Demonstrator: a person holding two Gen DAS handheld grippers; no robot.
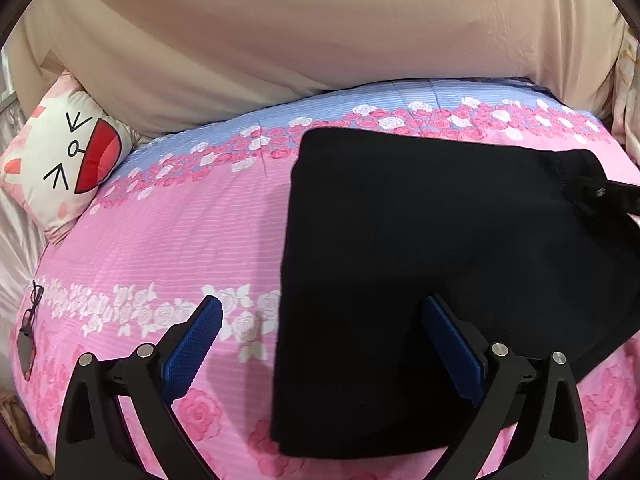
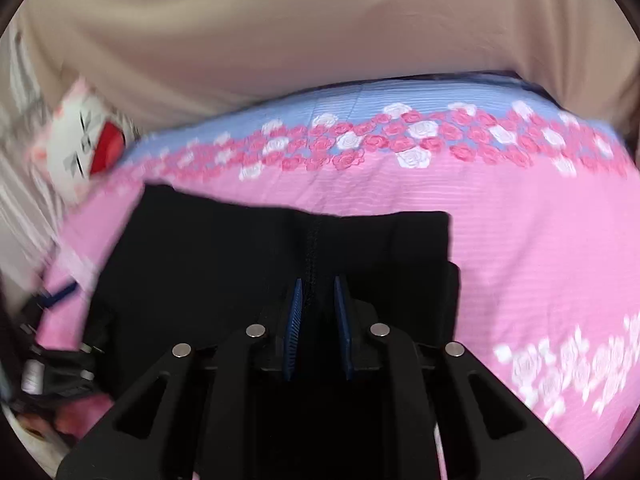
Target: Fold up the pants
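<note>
The black pants [image 1: 420, 260] lie folded into a broad slab on the pink floral bed cover [image 1: 180, 240]. My left gripper [image 1: 322, 304] hovers over their near left edge, open wide, nothing between its blue pads. My right gripper [image 1: 576, 192] reaches in from the right and pinches the pants' far right corner, which is lifted. In the right wrist view the right gripper [image 2: 318, 282] has its pads close together with a seamed fold of the pants [image 2: 200, 260] between them. That view is motion-blurred.
A white cat-face pillow [image 1: 68, 160] leans at the bed's far left, beside a beige draped backing [image 1: 280, 40]. A pair of glasses [image 1: 34, 304] and a small dark object lie on the cover's left edge. Bare bed cover [image 2: 520, 260] stretches to the right of the pants.
</note>
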